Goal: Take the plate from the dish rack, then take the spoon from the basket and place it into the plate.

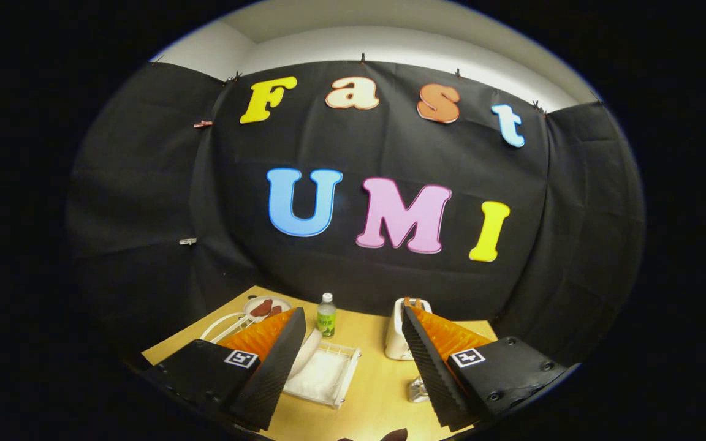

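Holding the tool (pixel 348 367) wide open and empty above the pale wooden counter (pixel 371 404), I risk clipping the white wire basket (pixel 323 375) between its fingers while descending.

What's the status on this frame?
Gripper open, holding nothing, high above table. Plate in dish rack, beyond fingers. White basket between fingers; bottle behind it.

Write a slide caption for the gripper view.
Open gripper held high above the table, fingers empty, white basket, bottle and toaster below.
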The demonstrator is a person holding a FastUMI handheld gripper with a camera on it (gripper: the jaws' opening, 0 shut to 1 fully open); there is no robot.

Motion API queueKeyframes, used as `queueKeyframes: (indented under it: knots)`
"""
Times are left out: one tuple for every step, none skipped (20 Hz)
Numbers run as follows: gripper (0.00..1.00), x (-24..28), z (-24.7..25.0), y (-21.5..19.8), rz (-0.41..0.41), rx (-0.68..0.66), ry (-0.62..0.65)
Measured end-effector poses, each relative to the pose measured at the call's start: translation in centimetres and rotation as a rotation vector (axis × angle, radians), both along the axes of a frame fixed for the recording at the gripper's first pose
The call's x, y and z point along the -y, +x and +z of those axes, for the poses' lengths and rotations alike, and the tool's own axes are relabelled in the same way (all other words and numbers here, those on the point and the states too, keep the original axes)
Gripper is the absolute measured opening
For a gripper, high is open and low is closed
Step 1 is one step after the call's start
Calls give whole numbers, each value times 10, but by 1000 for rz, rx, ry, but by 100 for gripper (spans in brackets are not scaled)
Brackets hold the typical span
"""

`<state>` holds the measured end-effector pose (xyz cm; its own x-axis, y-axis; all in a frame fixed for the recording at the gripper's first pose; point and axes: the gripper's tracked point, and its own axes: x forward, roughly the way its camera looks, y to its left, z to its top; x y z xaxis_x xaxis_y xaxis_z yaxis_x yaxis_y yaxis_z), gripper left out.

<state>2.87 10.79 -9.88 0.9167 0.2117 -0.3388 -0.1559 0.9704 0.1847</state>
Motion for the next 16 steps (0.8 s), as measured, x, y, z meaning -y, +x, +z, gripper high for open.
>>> queueKeyframes:
  knots:
    - [98,-9,-10,4,6,-29,9]
    - [97,-19,-18,7,14,-56,18]
    - [98,-30,-27,11,23,-82,30]
    - [98,-40,-36,15,29,-113,40]
    - [98,-49,-47,18,33,-146,49]
    - [98,-59,-58,22,38,-181,57]
    - [98,-69,-69,26,41,-214,66]
    - [98,-77,-81,30,41,-247,71]
    - [98,-85,-95,34,36,-280,73]
    - [98,-93,-109,36,31,-311,75]
    - [98,-100,-122,39,30,-345,76]
    - [98,-107,-136,43,25,-378,74]
    - [98,-113,-148,48,19,-407,72]
    - [98,-118,-159,51,17,-431,68]
    - [98,-123,-168,54,13,-454,64]
    - [98,-127,-180,57,10,-476,59]
